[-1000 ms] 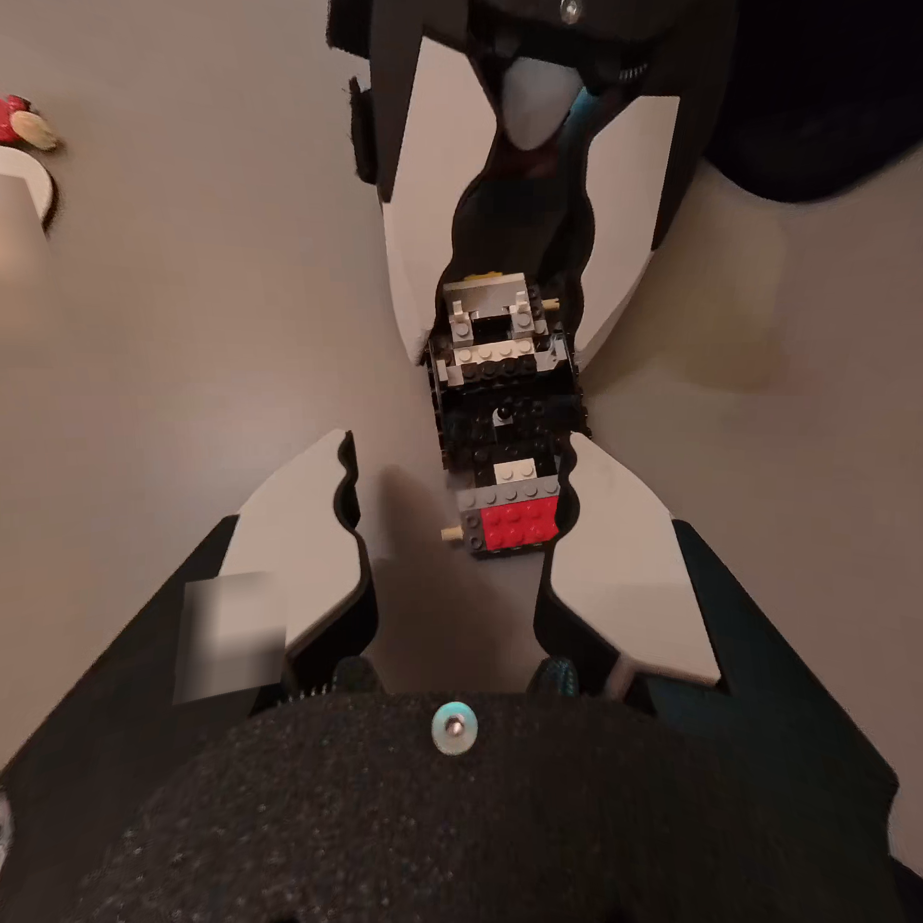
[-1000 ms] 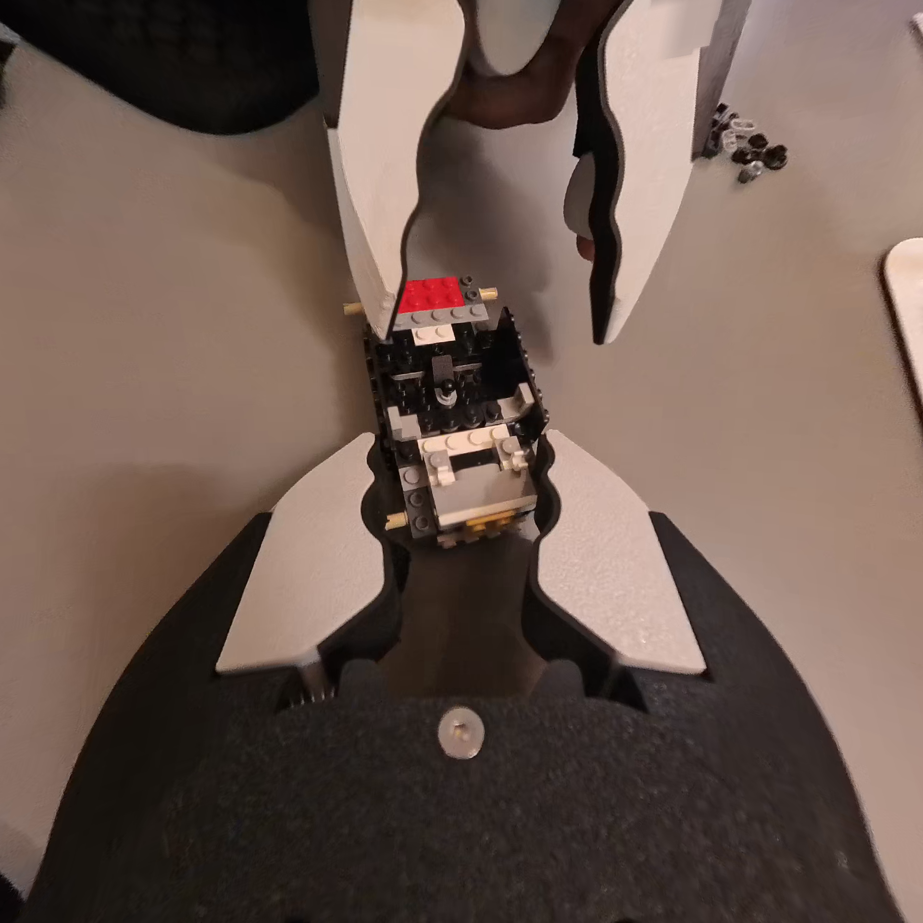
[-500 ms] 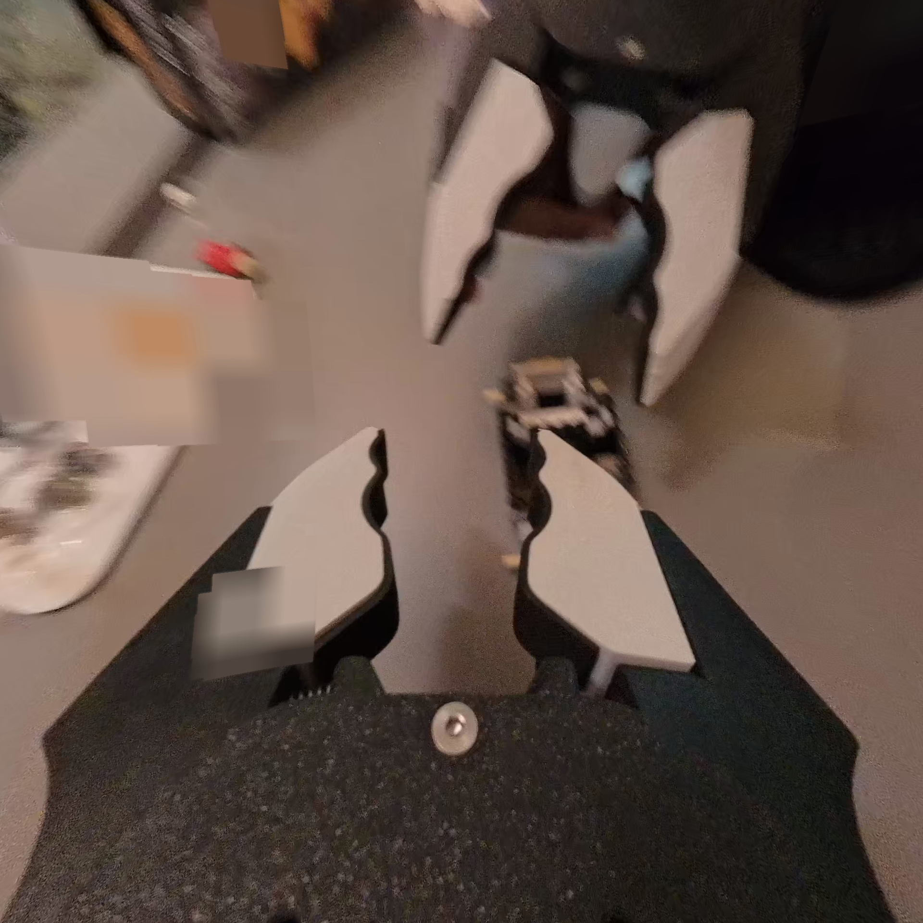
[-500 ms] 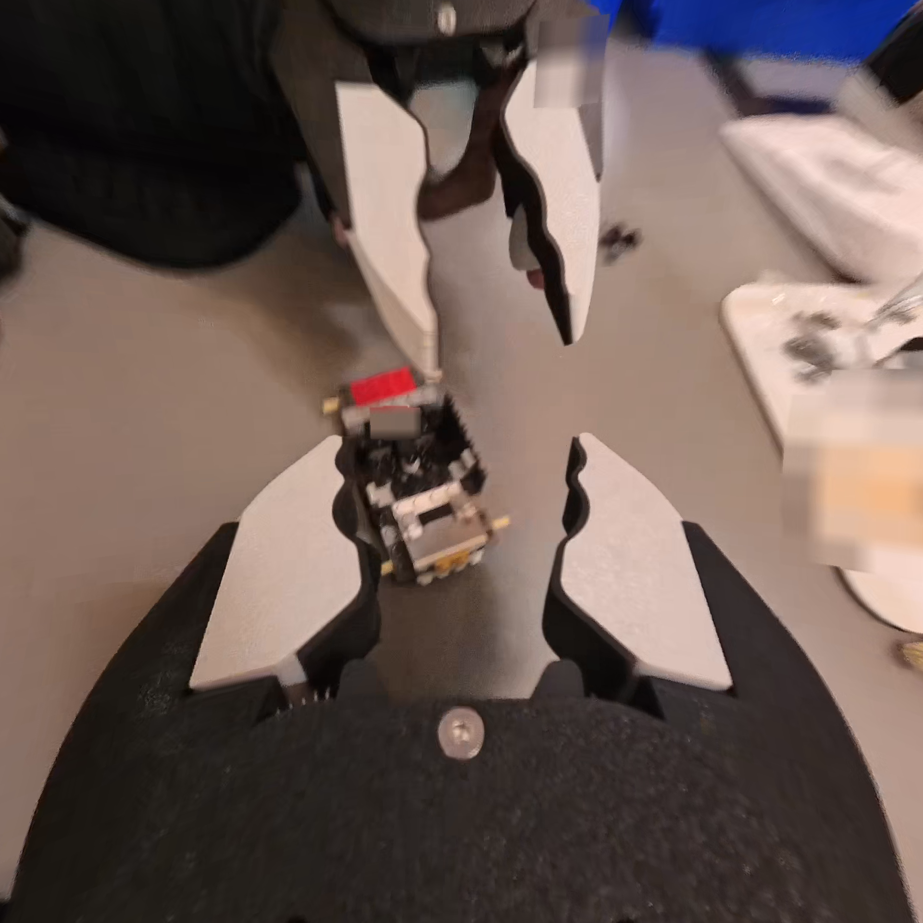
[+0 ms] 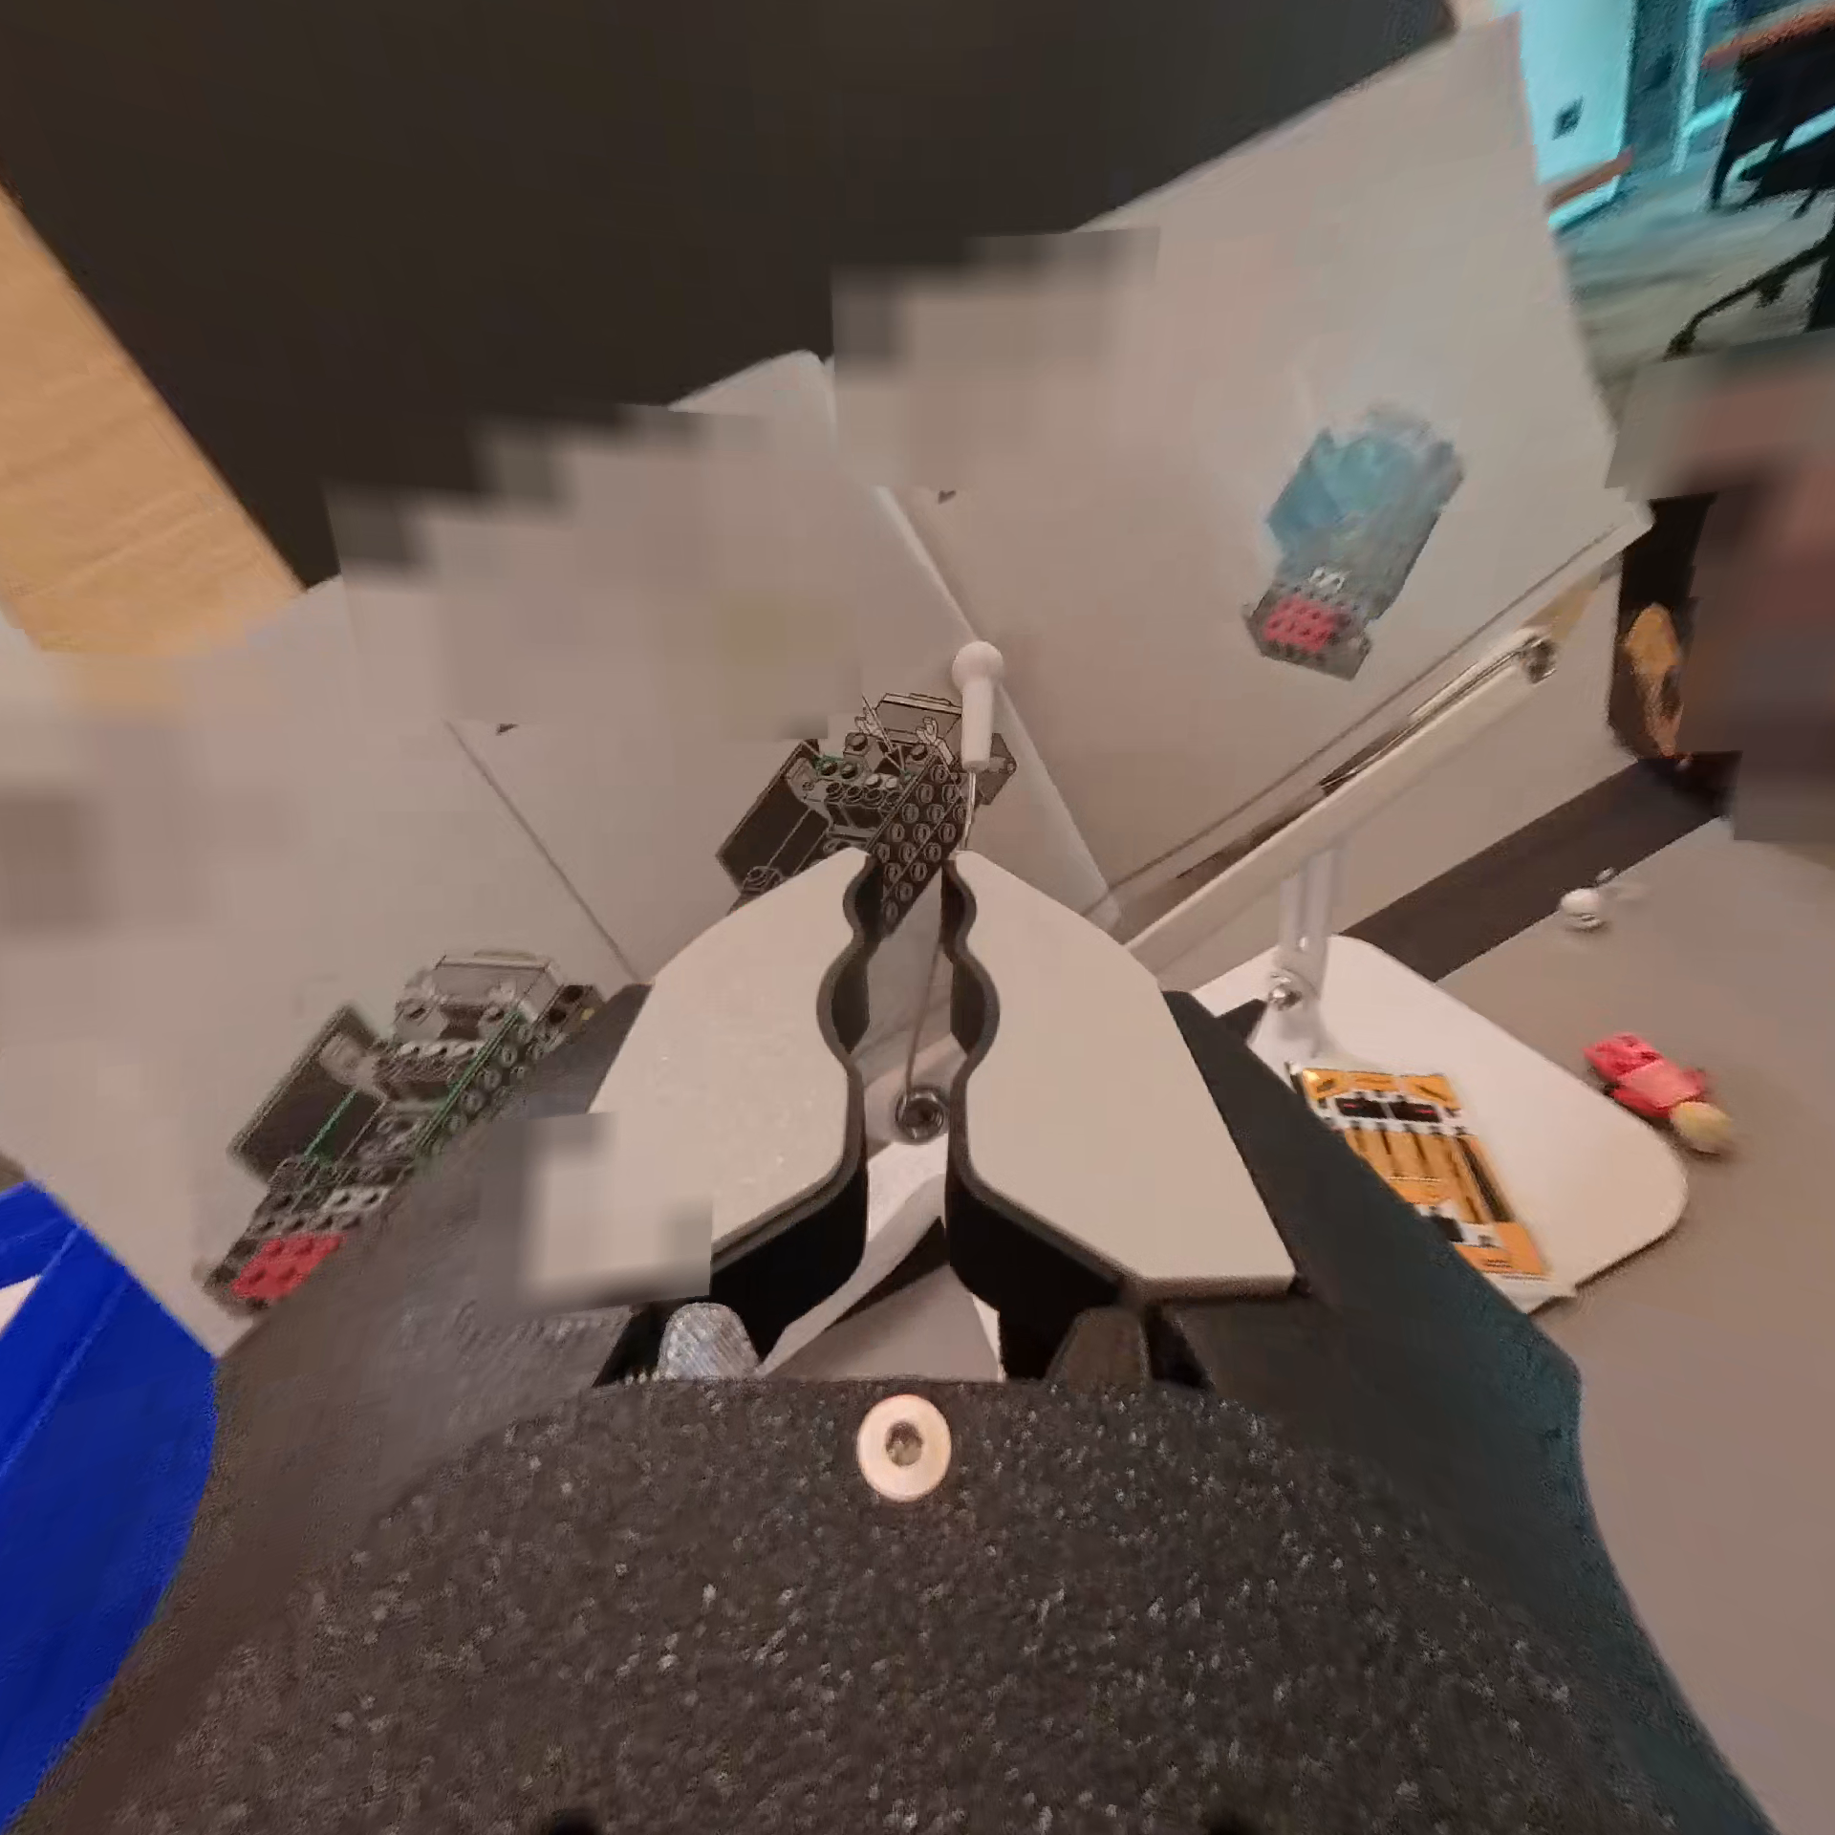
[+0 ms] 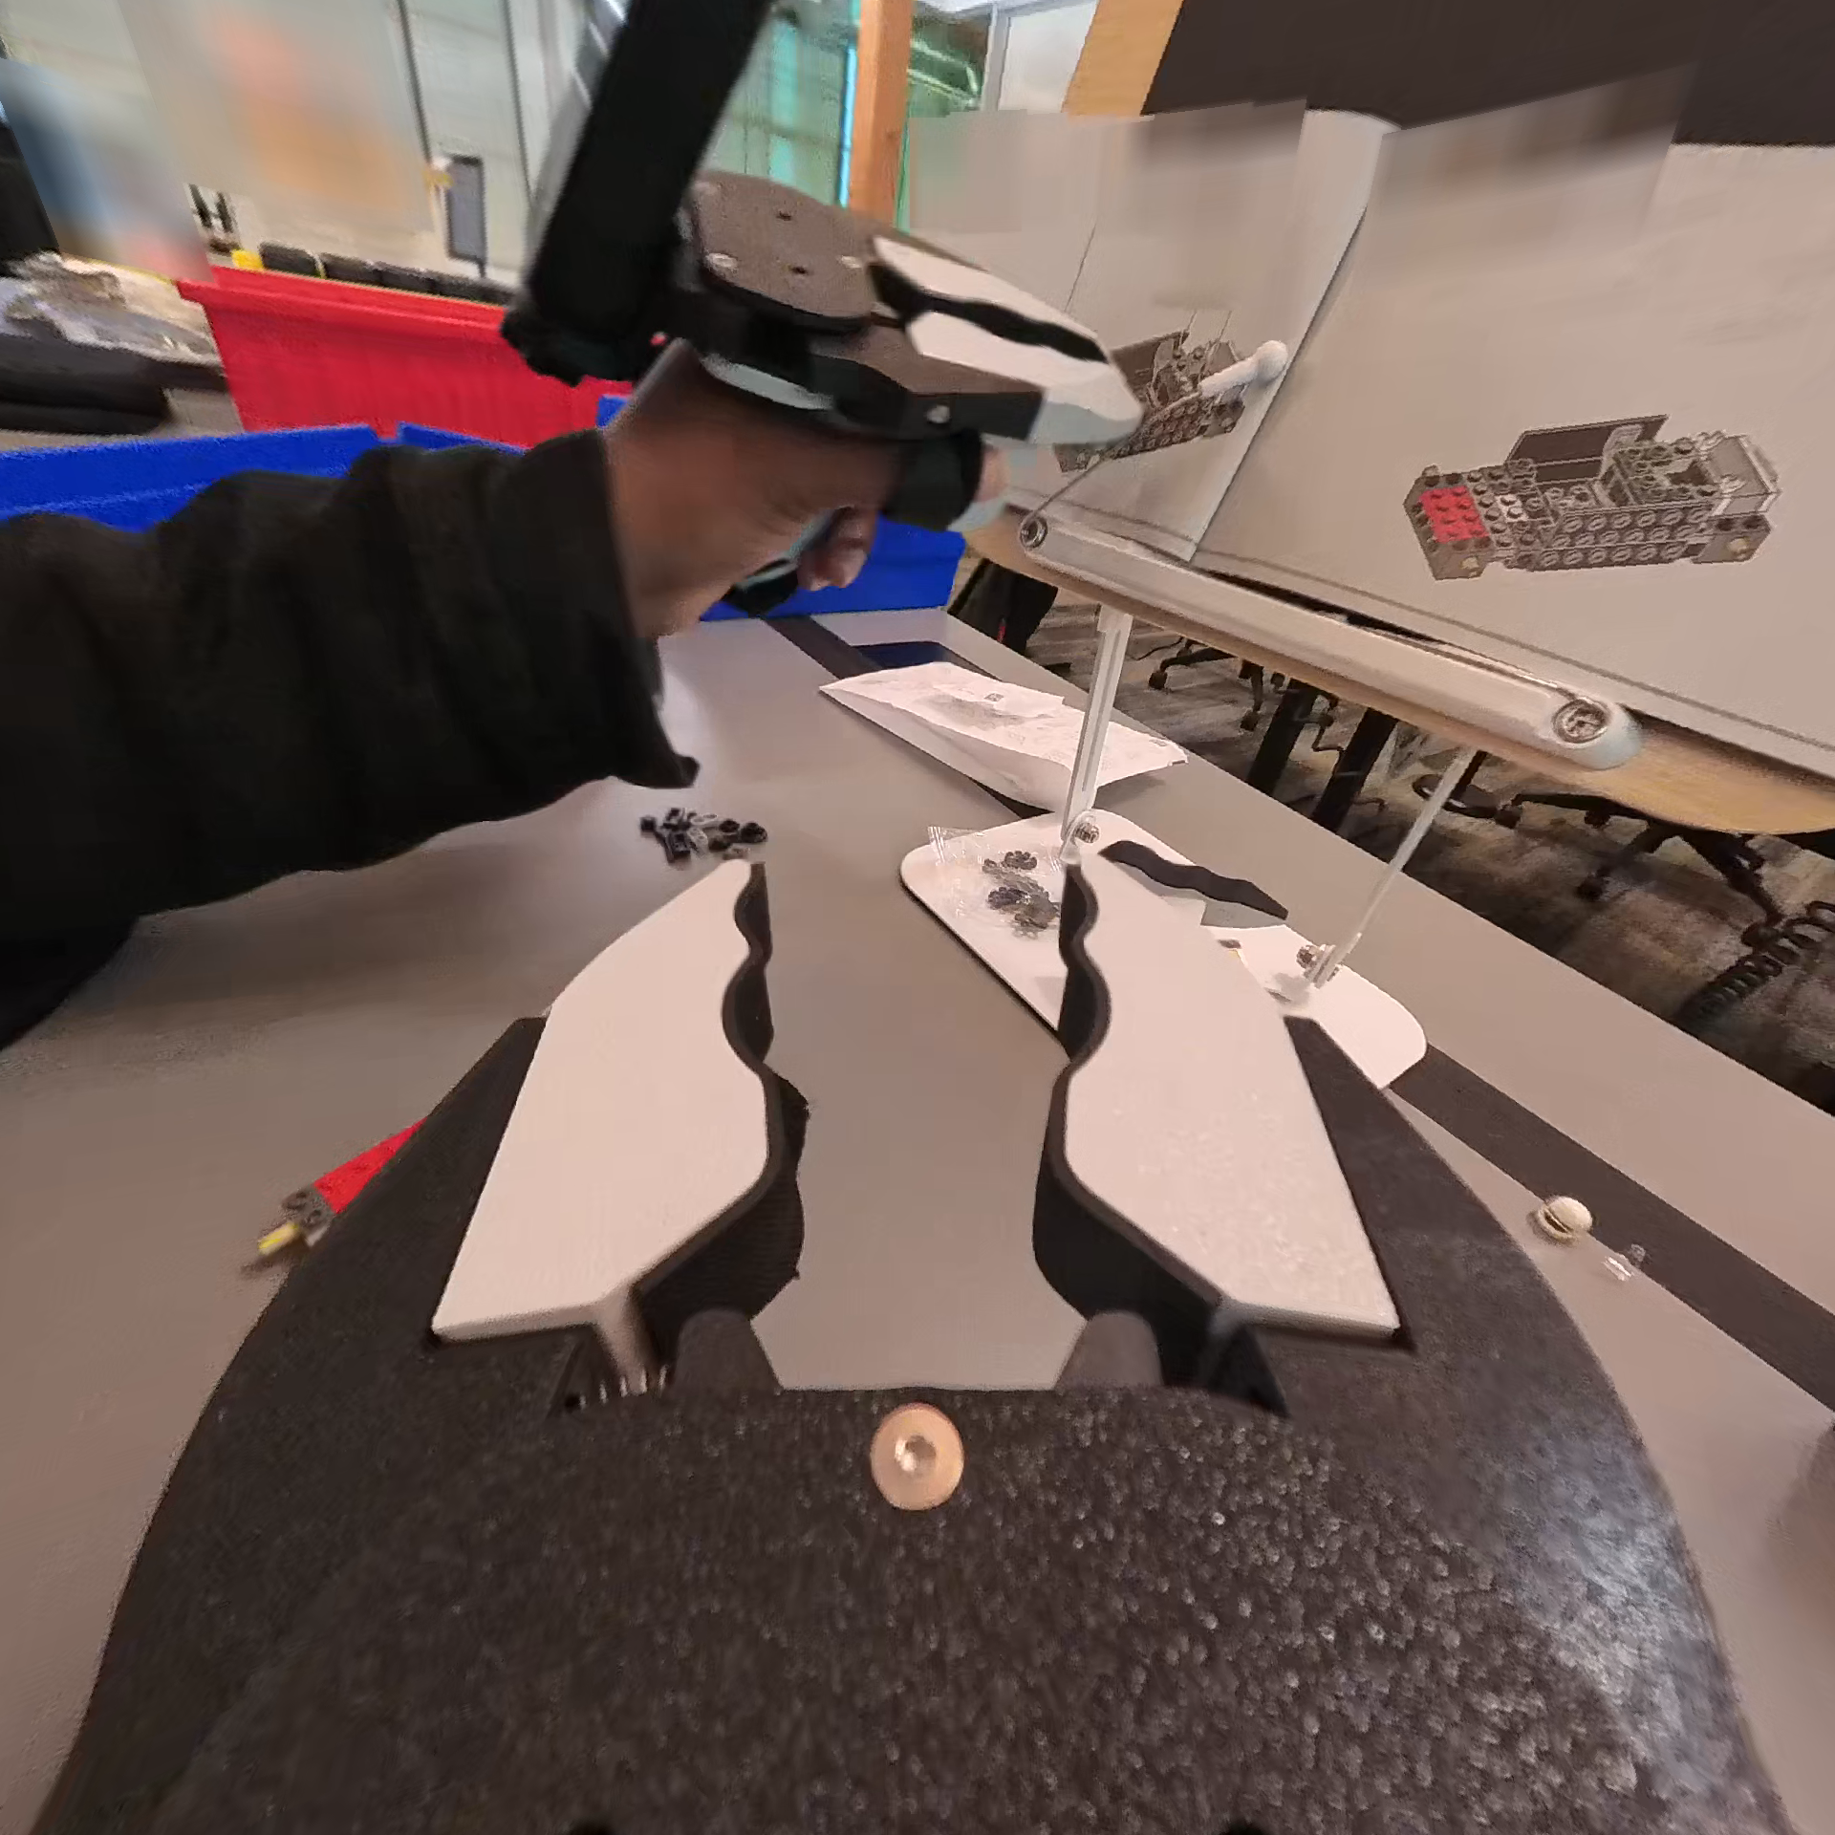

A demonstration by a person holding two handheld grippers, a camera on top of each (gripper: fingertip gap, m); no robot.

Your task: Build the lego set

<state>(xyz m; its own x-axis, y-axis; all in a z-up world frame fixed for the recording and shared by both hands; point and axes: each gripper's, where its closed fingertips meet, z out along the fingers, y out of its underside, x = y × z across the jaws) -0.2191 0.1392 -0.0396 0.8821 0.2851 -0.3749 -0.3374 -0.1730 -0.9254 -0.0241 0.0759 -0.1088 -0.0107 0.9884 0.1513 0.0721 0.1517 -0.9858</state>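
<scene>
The left gripper point(image 5: 909, 864), fingers squeezed together, touched the instruction book point(image 5: 1291, 348). The right gripper point(image 6: 914, 872), fingers spread wide, and the lego model point(image 6: 338, 1177) were well away from the book. A hard poke might tip it.

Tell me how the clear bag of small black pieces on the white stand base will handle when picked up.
The clear bag looks thin and crinkled, so it is probably floppy and light. Its loose black pieces would likely shift and sag. The film looks glossy, so possibly slippery.

Grey table point(image 6: 894, 1043), red bin point(image 6: 377, 357) and blue bin point(image 6: 199, 467) behind, wooden post point(image 6: 879, 99), office chairs point(image 6: 1638, 854)
</scene>
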